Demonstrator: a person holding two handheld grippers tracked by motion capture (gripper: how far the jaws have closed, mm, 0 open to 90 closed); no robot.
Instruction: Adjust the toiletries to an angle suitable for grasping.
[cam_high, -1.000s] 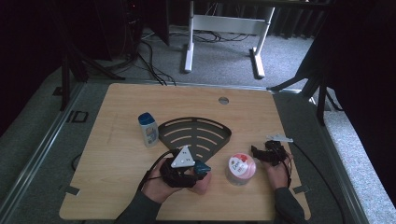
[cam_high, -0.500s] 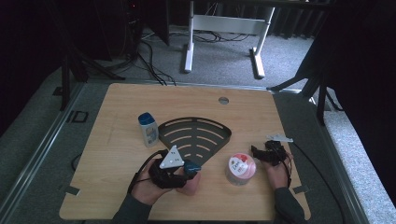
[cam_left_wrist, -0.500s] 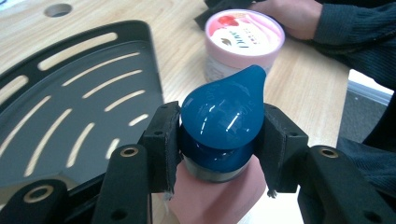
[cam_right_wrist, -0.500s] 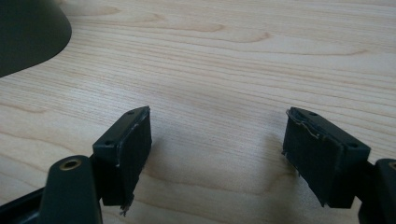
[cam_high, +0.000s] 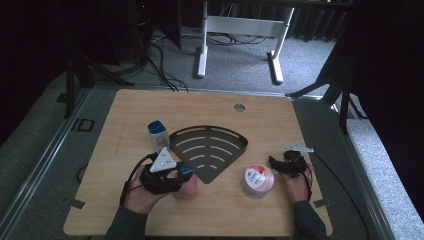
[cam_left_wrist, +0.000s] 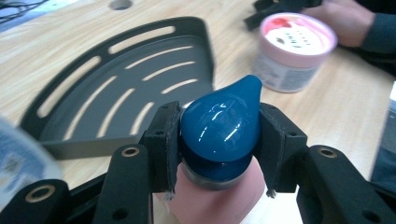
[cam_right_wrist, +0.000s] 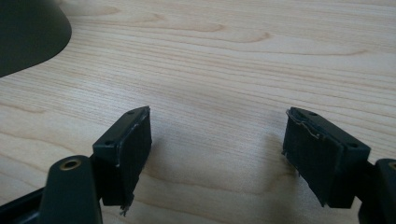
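Note:
My left gripper (cam_high: 180, 175) (cam_left_wrist: 219, 140) is shut on a pink bottle (cam_high: 185, 189) (cam_left_wrist: 217, 203), its pads pressing the sides of the glossy blue teardrop cap (cam_high: 186, 171) (cam_left_wrist: 222, 121). The bottle stands upright at the near left corner of a black slotted corner shelf (cam_high: 209, 145) (cam_left_wrist: 116, 102). My right gripper (cam_high: 276, 163) (cam_right_wrist: 217, 149) rests low over the wood at the right with its jaws wide open and nothing between them. Just left of it stands a clear jar with a pink lid (cam_high: 258, 180) (cam_left_wrist: 295, 44).
A small white bottle with a blue cap (cam_high: 158, 134) stands left of the shelf, a blur at the left gripper view's edge (cam_left_wrist: 18, 158). A round hole (cam_high: 239, 107) lies at the table's far side. A dark rounded shape (cam_right_wrist: 28, 32) fills the right gripper view's upper left corner.
My left gripper has carried the pink bottle to the left, off the shelf's near tip to its left corner. The right hand and the jar have stayed put.

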